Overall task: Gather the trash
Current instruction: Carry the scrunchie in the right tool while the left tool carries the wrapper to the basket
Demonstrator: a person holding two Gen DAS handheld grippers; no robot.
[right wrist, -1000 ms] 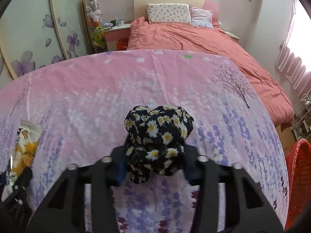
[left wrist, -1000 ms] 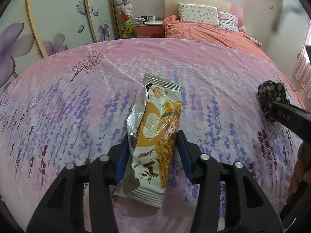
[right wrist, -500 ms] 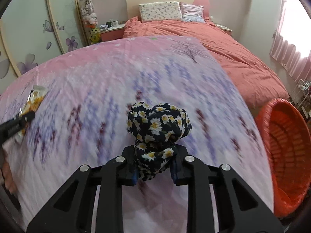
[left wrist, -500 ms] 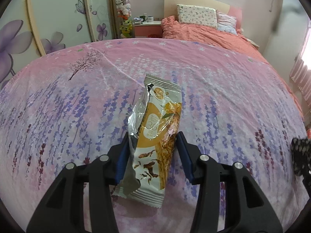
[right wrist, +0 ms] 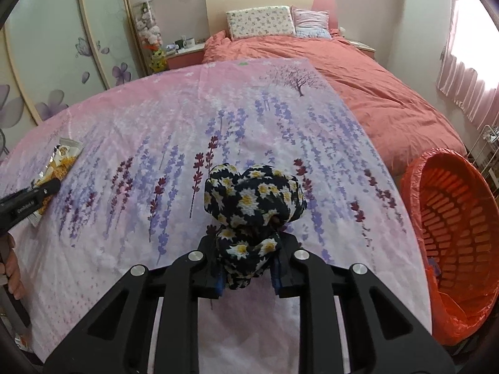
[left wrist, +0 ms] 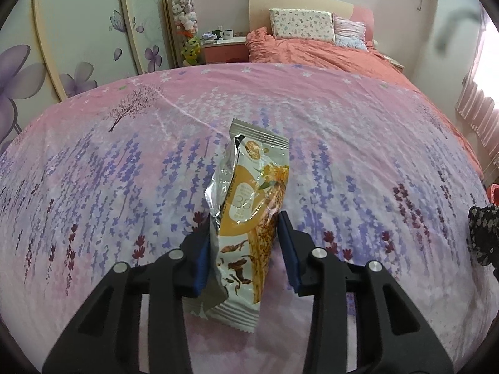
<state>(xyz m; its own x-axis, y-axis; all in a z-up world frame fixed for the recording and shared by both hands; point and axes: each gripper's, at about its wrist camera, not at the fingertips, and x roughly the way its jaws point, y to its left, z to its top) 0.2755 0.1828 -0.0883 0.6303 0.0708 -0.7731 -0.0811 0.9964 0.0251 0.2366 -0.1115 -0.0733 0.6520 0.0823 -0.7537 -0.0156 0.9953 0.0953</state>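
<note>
**Wrapper in my left, floral bundle in my right, bin at my right side**

The snack wrapper (left wrist: 249,215) sits between the blue pads of my left gripper (left wrist: 246,249), pinched across its lower half; its sealed top stands up ahead of the fingers and its bottom hem hangs below them. I judge it nearly weightless, crinkly and slick, with a loose foil flap on its left edge, so a grip across the body, as I have it, should hold better than one on the flap. A light squeeze ought to be enough.

My right gripper (right wrist: 249,268) is clamped on a dark fabric bundle (right wrist: 254,196) printed with daisies. It looks soft and squashy, bulging above the jaws; it should forgive a firm squeeze, though a loose fold could slip free.

Both are held above a pink sheet (left wrist: 343,131) patterned with lavender sprigs and a small tree, spread flat. Off its right edge, low down, stands an orange basket (right wrist: 452,227) lined with an orange bag, its mouth tilted toward me; that looks like the place for the trash. Beyond lie a bed (right wrist: 358,71) with a coral duvet and pillows, a nightstand, flowered wardrobe doors at left and pink curtains at right.
</note>
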